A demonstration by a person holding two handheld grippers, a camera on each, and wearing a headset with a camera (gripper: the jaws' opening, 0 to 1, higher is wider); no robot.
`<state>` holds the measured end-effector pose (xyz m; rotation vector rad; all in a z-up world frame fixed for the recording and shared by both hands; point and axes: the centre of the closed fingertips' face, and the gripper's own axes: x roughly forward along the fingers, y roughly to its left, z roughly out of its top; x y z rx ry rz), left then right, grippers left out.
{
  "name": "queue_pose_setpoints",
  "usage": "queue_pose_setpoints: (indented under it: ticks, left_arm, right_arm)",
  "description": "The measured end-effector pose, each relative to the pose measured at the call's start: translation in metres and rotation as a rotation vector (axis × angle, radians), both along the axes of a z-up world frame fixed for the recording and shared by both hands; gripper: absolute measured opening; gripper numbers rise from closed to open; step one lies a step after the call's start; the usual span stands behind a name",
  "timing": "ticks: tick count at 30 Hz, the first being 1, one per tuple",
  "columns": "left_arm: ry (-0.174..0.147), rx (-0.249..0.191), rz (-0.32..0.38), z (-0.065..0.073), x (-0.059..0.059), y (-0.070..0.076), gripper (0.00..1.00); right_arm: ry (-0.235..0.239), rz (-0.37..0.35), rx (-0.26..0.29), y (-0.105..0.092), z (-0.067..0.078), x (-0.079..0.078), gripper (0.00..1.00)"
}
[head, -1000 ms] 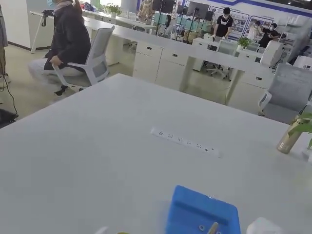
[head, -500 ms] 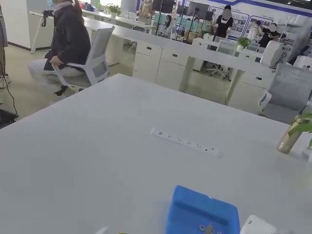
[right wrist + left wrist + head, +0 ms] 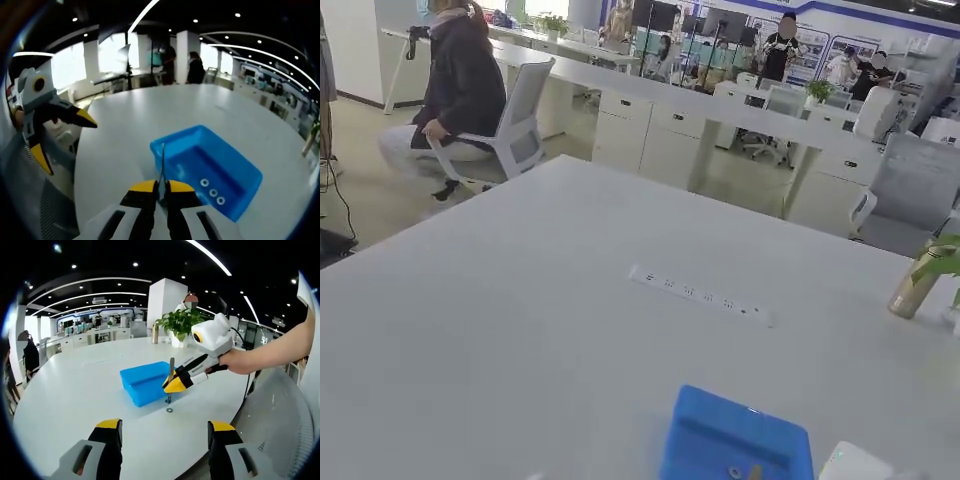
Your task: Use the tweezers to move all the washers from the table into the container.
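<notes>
A blue container (image 3: 220, 172) sits on the white table (image 3: 570, 300) and holds three washers (image 3: 212, 192). My right gripper (image 3: 160, 187) is shut on the thin metal tweezers (image 3: 162, 160), whose tips point at the container's near rim. Seen from the left gripper view, the right gripper (image 3: 176, 385) hangs the tweezers (image 3: 170, 375) down beside the container (image 3: 145, 382), tips just above the table. One washer (image 3: 169, 410) lies on the table below them. My left gripper (image 3: 165, 432) is open and holds nothing. The head view has the container (image 3: 720, 435) at its bottom edge.
A power strip (image 3: 700, 293) is set into the table beyond the container. A gold bottle with a plant (image 3: 918, 275) stands at the table's right edge. A person sits on an office chair (image 3: 510, 125) past the far left corner; desks and several people stand behind.
The tweezers' tip has dropped lower at the bottom of the head view, which has tilted a little. The container has not moved.
</notes>
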<state>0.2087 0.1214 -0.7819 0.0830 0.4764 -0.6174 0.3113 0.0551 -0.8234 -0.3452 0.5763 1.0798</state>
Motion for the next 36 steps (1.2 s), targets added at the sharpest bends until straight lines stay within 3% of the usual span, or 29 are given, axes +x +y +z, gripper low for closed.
queue_pose_setpoints:
  ticks: [3,13,18,27,33,36]
  left_arm:
    - [0.0,0.0,-0.001,0.0,0.0,0.0,0.7]
    - [0.003,0.002,-0.009,0.0,-0.001,-0.001,0.69]
    - [0.003,0.002,-0.008,0.0,-0.001,-0.001,0.69]
    - [-0.002,-0.004,-0.001,0.002,0.0,-0.001,0.69]
    - [-0.005,-0.006,0.005,0.002,0.0,0.0,0.69]
    - [-0.006,-0.008,0.006,0.002,0.001,0.0,0.69]
  right_arm:
    - [-0.001,-0.002,0.0,0.0,0.0,0.0,0.04]
    - [0.105,-0.078,0.087,-0.007,0.0,-0.002,0.03]
    - [0.142,-0.123,0.17,-0.007,0.016,-0.003,0.03]
    - [0.109,-0.101,0.235,-0.004,0.058,0.0,0.03]
    - [0.078,-0.112,0.274,-0.001,0.08,0.016,0.03]
    - [0.069,-0.132,0.289,0.001,0.087,0.031,0.03]
